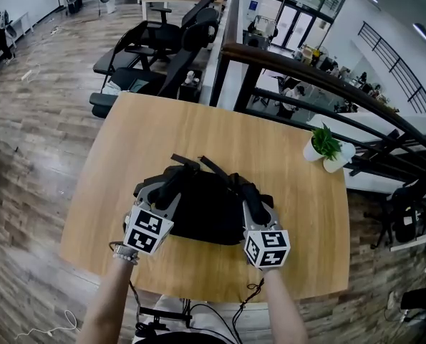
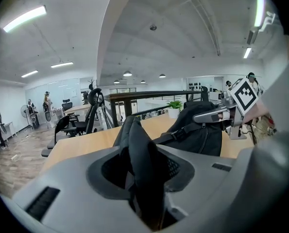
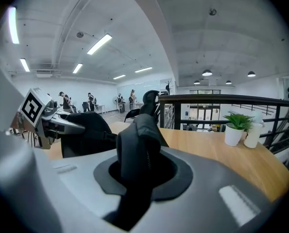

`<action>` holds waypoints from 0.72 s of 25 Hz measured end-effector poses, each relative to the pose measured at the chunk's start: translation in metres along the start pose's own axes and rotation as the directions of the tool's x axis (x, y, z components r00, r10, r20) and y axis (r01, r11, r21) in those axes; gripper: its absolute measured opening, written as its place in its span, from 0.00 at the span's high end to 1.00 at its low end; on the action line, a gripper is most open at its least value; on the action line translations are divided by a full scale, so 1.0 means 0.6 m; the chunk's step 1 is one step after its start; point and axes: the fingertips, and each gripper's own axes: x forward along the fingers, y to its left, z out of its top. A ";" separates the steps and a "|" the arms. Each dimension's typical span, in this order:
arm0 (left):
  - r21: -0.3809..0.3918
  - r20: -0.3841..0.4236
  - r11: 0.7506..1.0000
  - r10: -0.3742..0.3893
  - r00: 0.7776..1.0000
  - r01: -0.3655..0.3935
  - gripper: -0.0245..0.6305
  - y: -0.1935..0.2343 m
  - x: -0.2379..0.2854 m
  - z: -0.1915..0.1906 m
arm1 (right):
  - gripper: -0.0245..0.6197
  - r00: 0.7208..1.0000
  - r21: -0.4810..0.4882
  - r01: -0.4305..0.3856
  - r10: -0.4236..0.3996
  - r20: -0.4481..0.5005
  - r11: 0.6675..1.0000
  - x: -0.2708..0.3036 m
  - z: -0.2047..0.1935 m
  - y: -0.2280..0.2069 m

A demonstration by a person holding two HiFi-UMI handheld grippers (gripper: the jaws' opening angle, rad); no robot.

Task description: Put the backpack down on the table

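A black backpack (image 1: 198,213) rests on the wooden table (image 1: 198,127), near its front edge. My left gripper (image 1: 171,185) is at its left shoulder strap (image 2: 139,149). The strap stands between the jaws with a dark gap beside it, so the jaws look open around it. My right gripper (image 1: 247,196) is shut on the right shoulder strap (image 3: 137,144), which fills its jaws. The bag's body (image 2: 197,130) shows beyond each strap in both gripper views, with the other gripper beside it.
A small potted plant (image 1: 323,145) in a white pot stands at the table's far right corner, with a white cup next to it. Black office chairs (image 1: 155,49) stand behind the table. A dark railing (image 1: 327,84) runs along the right.
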 end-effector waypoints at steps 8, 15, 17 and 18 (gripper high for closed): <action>-0.047 -0.021 0.999 0.012 1.000 -0.013 0.61 -0.002 -0.002 -0.014 | 0.80 0.997 0.001 0.015 -0.015 -0.074 1.000 -0.005 -0.032 -0.009; -0.057 -0.002 0.998 0.039 0.999 -0.039 0.58 0.015 -0.036 -0.005 | 0.66 0.995 0.000 0.068 -0.068 -0.069 0.998 -0.018 -0.021 -0.011; -0.056 0.022 0.997 0.052 0.998 -0.051 0.58 0.019 -0.050 0.010 | 0.66 0.996 0.008 0.076 -0.076 -0.040 0.997 -0.027 -0.005 -0.015; -0.056 0.036 0.997 0.058 0.998 -0.056 0.58 0.020 -0.057 0.018 | 0.66 0.996 0.009 0.080 -0.080 -0.025 0.997 -0.033 0.003 -0.016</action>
